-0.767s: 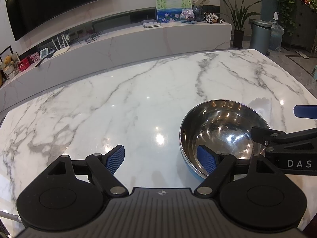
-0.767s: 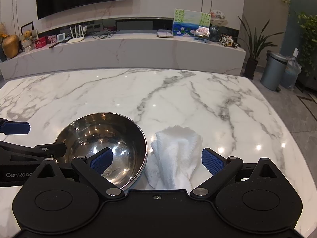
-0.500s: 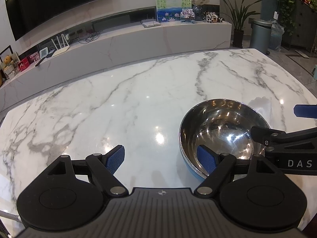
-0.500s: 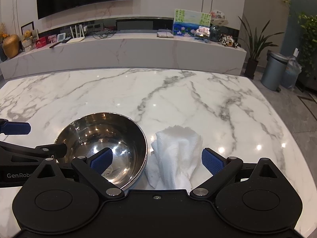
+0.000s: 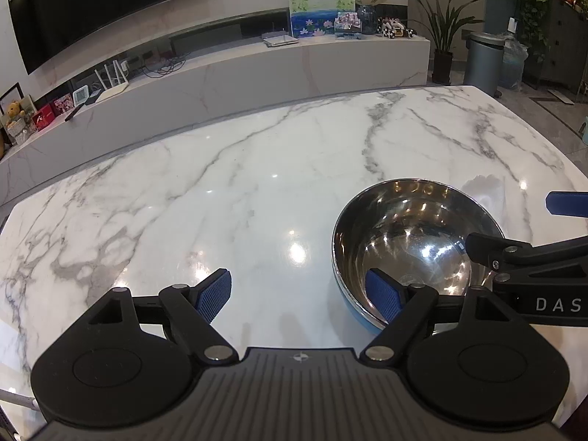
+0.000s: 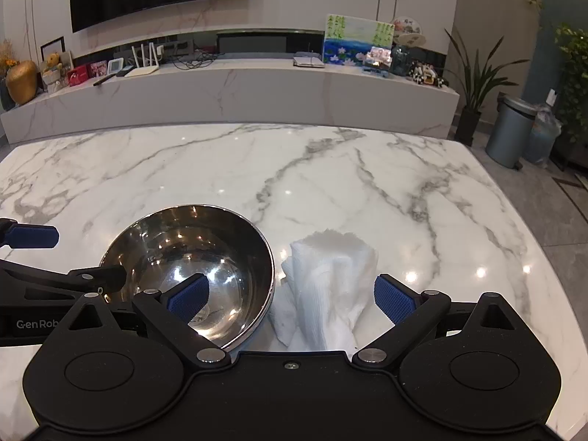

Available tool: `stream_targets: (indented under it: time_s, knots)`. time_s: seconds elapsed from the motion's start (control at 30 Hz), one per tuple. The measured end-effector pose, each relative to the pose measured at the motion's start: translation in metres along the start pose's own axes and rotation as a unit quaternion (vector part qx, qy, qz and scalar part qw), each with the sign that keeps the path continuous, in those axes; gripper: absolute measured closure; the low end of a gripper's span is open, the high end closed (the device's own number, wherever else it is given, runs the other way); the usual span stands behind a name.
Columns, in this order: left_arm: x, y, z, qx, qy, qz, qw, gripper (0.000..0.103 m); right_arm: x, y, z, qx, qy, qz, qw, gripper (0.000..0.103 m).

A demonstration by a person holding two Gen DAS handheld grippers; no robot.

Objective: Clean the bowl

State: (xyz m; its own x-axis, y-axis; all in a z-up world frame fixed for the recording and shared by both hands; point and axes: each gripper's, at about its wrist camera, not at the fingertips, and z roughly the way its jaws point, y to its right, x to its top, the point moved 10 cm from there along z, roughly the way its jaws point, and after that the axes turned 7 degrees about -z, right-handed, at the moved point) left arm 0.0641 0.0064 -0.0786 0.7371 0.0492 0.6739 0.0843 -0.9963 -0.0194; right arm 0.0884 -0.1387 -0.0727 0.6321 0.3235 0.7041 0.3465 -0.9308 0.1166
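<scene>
A shiny steel bowl (image 5: 408, 242) with a blue outside stands on the white marble table (image 5: 220, 183). My left gripper (image 5: 299, 296) is open, its right pad over the bowl's near rim and its left pad above bare marble. In the right wrist view the same bowl (image 6: 191, 253) lies at the left, and a crumpled white paper towel (image 6: 330, 290) stands just right of it. My right gripper (image 6: 292, 297) is open, straddling the towel and the bowl's right rim, its left pad over the bowl's inside. Nothing is pressed by either pair of pads.
Each gripper shows in the other's view: the right one (image 5: 529, 264) reaches over the bowl from the right, the left one (image 6: 55, 275) from the left. A long marble shelf (image 6: 228, 88) with ornaments runs behind the table. A bin (image 6: 512, 130) and plants stand far right.
</scene>
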Motion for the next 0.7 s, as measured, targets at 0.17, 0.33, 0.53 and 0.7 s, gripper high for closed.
stream_targets:
  time_s: [0.17,0.33,0.53,0.7]
  knots:
    - [0.0030,0.0008,0.0005,0.000,-0.003,0.002,1.0000,0.023,0.0008,0.0001,0.0022,0.000,0.001,0.001,1.000,0.007]
    - [0.0024,-0.0005,0.0004,-0.001,-0.002,0.003,1.0000,0.023,0.0008,0.0007,-0.0004,0.000,0.003,0.000,1.000,0.007]
    - [0.0036,-0.0005,0.0006,0.000,-0.003,0.003,1.0000,0.023,0.0011,0.0025,-0.0033,-0.001,0.005,0.002,1.000,0.007]
    - [0.0040,-0.0007,0.0013,0.001,-0.005,0.001,1.0000,0.023,0.0014,0.0025,-0.0022,0.000,0.004,0.000,1.000,0.007]
